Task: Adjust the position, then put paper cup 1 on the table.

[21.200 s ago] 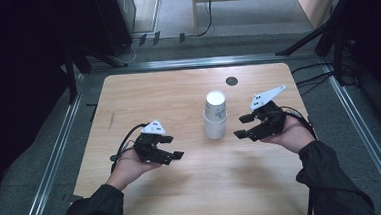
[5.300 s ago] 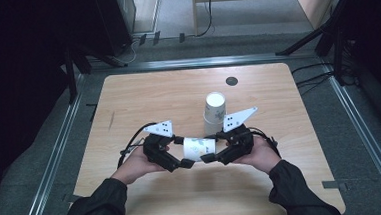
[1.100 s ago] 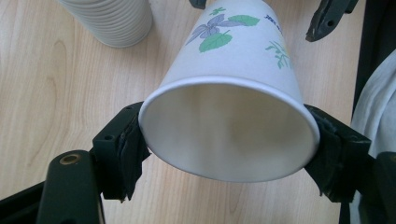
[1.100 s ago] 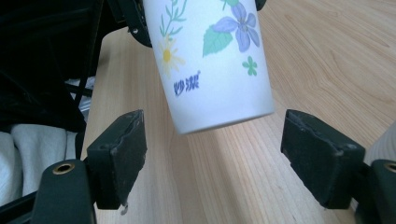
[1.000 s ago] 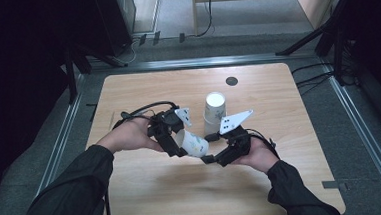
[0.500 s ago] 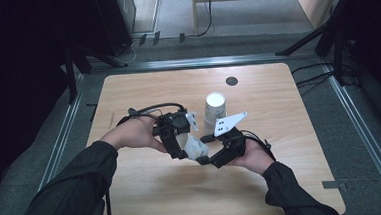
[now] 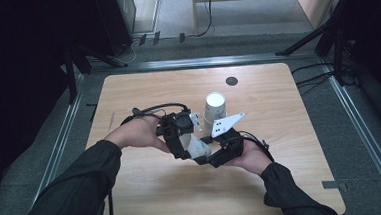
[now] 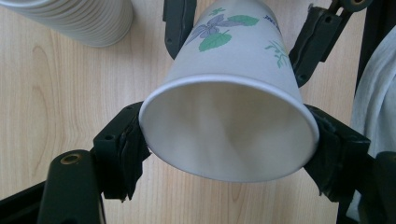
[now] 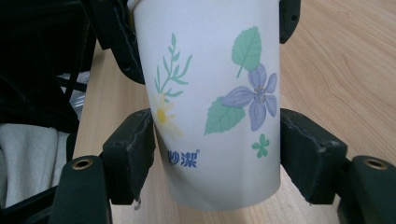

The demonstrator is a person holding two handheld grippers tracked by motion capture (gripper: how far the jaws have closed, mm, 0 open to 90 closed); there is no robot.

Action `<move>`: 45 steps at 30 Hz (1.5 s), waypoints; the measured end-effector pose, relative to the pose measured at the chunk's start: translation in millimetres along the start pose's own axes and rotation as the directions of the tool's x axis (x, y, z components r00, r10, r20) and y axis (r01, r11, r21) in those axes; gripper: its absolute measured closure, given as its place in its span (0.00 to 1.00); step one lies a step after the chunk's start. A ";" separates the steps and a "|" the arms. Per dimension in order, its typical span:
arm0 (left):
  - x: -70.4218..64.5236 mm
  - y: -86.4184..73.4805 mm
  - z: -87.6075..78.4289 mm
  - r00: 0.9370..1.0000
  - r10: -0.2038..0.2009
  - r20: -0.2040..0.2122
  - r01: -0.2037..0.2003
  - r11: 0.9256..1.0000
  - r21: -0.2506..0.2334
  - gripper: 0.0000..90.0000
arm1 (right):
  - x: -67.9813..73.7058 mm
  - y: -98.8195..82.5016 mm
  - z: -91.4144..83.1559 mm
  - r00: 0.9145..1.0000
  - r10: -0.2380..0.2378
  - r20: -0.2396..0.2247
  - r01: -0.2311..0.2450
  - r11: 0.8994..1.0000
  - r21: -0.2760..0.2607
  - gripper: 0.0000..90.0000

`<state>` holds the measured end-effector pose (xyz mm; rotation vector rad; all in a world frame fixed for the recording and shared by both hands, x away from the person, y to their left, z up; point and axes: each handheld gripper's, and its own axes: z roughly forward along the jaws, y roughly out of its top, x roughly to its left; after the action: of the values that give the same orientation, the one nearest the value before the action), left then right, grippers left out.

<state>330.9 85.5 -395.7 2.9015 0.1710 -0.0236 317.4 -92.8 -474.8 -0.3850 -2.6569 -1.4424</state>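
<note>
Both grippers' fingers (image 9: 133, 154) clamp smooth tapered paper cup (image 7: 197, 146) w/ floral print.

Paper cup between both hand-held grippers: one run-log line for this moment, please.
left hand-held gripper: shut on paper cup near rim | right hand-held gripper: jaws just closing, pads at cup base end | cup stack: upright on table

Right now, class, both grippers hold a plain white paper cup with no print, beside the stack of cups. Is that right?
Not quite. The paper cup is printed with flowers, leaves and blue lettering, as the right gripper view shows. Otherwise correct: both grippers' jaws are on it, beside the stack of cups.
</note>
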 end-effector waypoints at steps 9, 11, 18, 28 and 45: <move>0.1 -1.7 -0.5 1.000 0.002 0.006 -0.002 1.000 -0.016 0.26 | 1.9 0.1 -0.8 1.000 -0.022 0.008 0.022 1.000 0.005 0.37; 0.0 -2.1 -0.9 1.000 0.006 0.005 -0.006 1.000 -0.019 0.26 | 2.3 0.5 -1.3 1.000 -0.024 0.009 0.024 1.000 0.005 0.37; 0.3 -5.1 -1.8 1.000 -0.018 0.014 0.018 0.999 -0.042 0.19 | 2.4 1.7 -2.6 1.000 -0.028 0.005 0.028 1.000 -0.001 0.37; 4.0 -20.9 -3.3 0.996 -0.081 0.020 0.084 0.984 -0.156 0.12 | -1.7 0.6 -12.4 1.000 -0.018 0.020 0.018 1.000 -0.015 0.37; 7.0 -63.7 1.8 0.968 -0.228 0.109 0.252 0.873 -0.418 0.12 | -4.1 -0.6 -28.6 1.000 -0.012 0.023 0.013 0.999 -0.051 0.37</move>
<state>330.3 147.4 -412.4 2.4193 0.4651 -0.0978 320.1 -117.7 -460.5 -0.3925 -2.6490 -1.5204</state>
